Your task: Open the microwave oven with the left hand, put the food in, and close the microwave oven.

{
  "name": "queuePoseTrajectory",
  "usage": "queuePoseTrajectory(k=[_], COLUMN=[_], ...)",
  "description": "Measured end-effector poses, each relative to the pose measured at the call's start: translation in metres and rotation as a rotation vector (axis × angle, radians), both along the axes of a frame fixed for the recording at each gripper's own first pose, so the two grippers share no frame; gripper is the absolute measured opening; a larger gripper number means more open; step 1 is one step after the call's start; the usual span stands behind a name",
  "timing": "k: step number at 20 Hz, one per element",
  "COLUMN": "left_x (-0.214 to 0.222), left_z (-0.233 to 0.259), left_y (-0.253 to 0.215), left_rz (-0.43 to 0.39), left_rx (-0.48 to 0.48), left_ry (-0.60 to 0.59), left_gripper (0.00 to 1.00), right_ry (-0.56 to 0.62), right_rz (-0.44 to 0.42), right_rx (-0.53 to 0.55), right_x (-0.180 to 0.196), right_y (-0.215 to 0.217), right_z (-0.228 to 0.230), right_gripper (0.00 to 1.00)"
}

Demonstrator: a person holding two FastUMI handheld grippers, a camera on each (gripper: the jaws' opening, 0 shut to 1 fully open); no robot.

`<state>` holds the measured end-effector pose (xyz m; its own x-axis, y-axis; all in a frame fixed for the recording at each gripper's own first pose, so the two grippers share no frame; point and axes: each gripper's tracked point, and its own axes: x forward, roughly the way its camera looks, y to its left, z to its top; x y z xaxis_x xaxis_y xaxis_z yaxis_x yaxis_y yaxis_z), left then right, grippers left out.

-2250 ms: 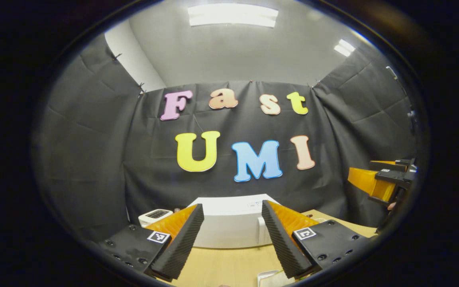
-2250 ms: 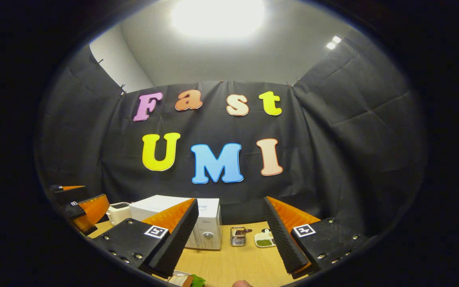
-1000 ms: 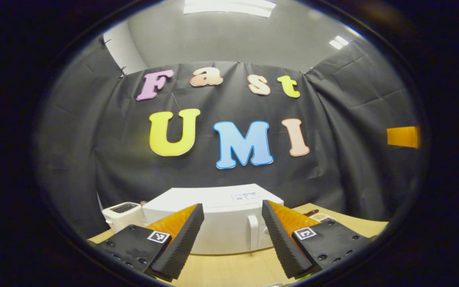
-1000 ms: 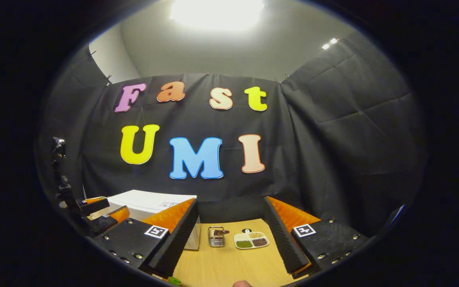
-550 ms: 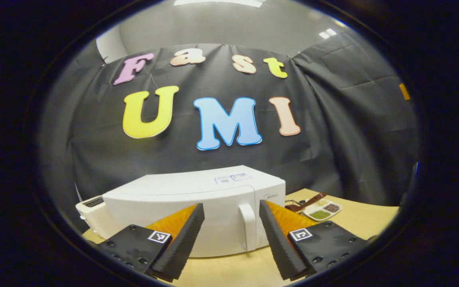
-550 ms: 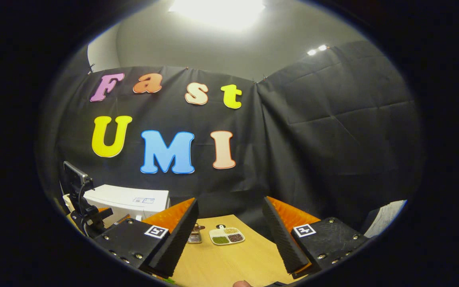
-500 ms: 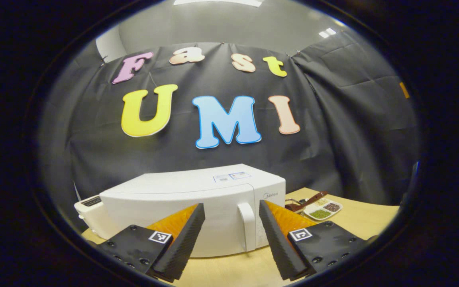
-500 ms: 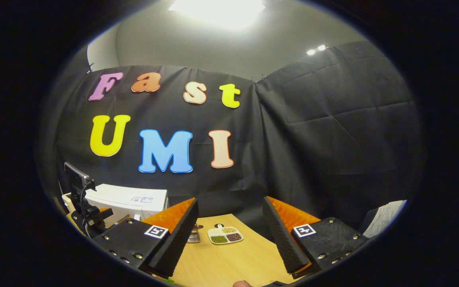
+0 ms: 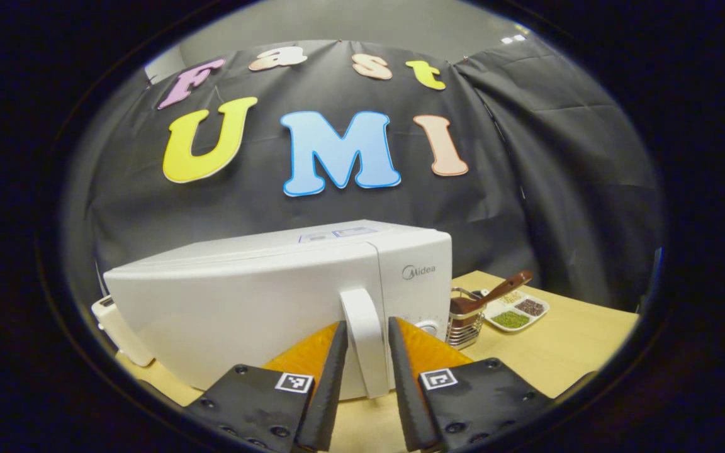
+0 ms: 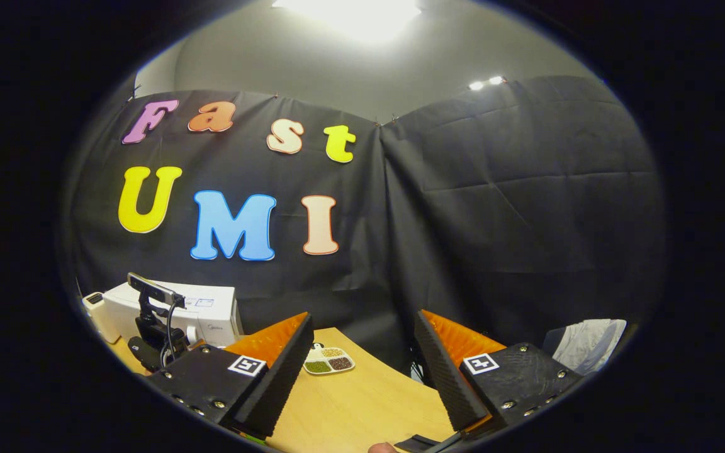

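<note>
A white microwave point(image 9: 255, 302) stands on the wooden table point(image 9: 564, 352) with its door closed. Its upright white handle point(image 9: 362, 346) sits between the fingers of my left gripper point(image 9: 365, 322), which is shut on it, one finger pressing each side. In the right gripper view the microwave point(image 10: 205, 311) is far off at the left, with the left gripper's body point(image 10: 155, 336) in front of it. My right gripper point(image 10: 364, 316) hangs open above the table point(image 10: 362, 402) with nothing between its fingers.
A wire holder with a brown-handled tool point(image 9: 466, 318) and a divided dish of grains point(image 9: 517, 313) stand right of the microwave. A white toaster point(image 9: 114, 330) is at its left. The dish point(image 10: 328, 362) lies ahead of the right gripper. Pale cloth point(image 10: 583, 346) lies at far right.
My left gripper moved in to the microwave and its fingers closed onto the door handle. The right gripper swung to the right, away from the microwave, and stayed open.
</note>
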<state>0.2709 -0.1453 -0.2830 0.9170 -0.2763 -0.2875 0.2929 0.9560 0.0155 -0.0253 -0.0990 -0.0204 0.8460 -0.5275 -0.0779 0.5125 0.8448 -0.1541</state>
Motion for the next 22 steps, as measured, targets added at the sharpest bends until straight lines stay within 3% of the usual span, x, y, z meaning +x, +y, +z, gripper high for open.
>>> queuePoseTrajectory(k=[1, 2, 6, 9, 13, 15, 17, 22], left_x=[0.002, 0.006, 0.005, 0.003, 0.001, -0.025, -0.05, -0.104], left_z=[-0.004, -0.008, -0.007, -0.006, -0.005, -0.008, 0.009, 0.011], left_y=[-0.002, -0.004, -0.003, -0.002, 0.001, 0.005, 0.012, 0.032], left_rz=[-0.002, -0.005, 0.026, 0.038, 0.043, 0.078, 0.066, 0.036], left_rx=[0.001, 0.0, -0.025, -0.006, -0.032, -0.046, -0.019, -0.03], left_ry=[0.008, 0.011, 0.02, 0.027, 0.08, 0.127, 0.062, 0.094], left_gripper=[0.49, 0.39, 0.31, 0.17, 0.14, 0.14, 0.12, 0.14], right_ry=[0.002, 0.007, 0.036, 0.052, 0.045, 0.042, 0.039, 0.053], right_rz=[-0.007, -0.011, -0.011, 0.008, 0.059, 0.103, 0.154, 0.351], right_rx=[-0.006, -0.01, -0.011, -0.009, 0.02, 0.028, 0.04, 0.129], right_x=[-0.001, -0.003, -0.01, -0.015, -0.003, 0.007, 0.017, 0.041], right_y=[-0.002, -0.002, -0.002, -0.005, -0.008, -0.005, -0.001, 0.033], right_z=[0.0, 0.0, -0.005, -0.01, -0.009, -0.01, -0.013, -0.03], right_gripper=[0.98, 0.98, 0.98, 0.98, 0.98, 0.98, 0.98, 0.98])
